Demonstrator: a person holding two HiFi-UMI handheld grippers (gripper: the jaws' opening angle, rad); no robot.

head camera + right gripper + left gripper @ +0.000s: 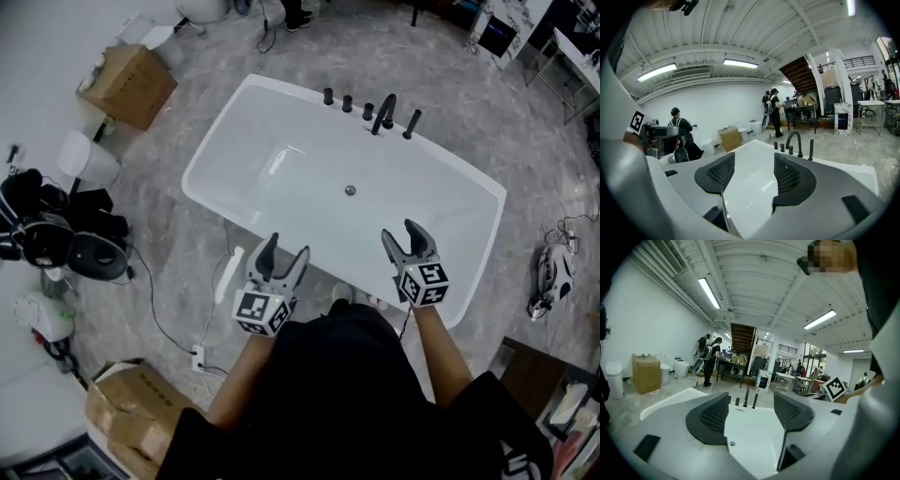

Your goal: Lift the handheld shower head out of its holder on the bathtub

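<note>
Both tongs empty, jaws apart: left gripper (284, 248) and right gripper (407, 232) at 6 o'clock, over the bathtub (216, 178) near rim. At 1 o'clock on the far rim stands the handheld shower head (411, 124), upright. Probably light, stiff and slick, so grip the upper shaft.

Your head camera looks steeply down on the white bathtub (300, 169) from above its near long side, far enough off to take in the whole tub and the floor around it. The camera on your left gripper (286, 246) sits low at the tub's near rim, facing across the basin to the black tap fittings (746, 397) on the far rim. The one on your right gripper (398, 231) does likewise, angled toward the tub's left end. All three views share the basin and those fittings.
</note>
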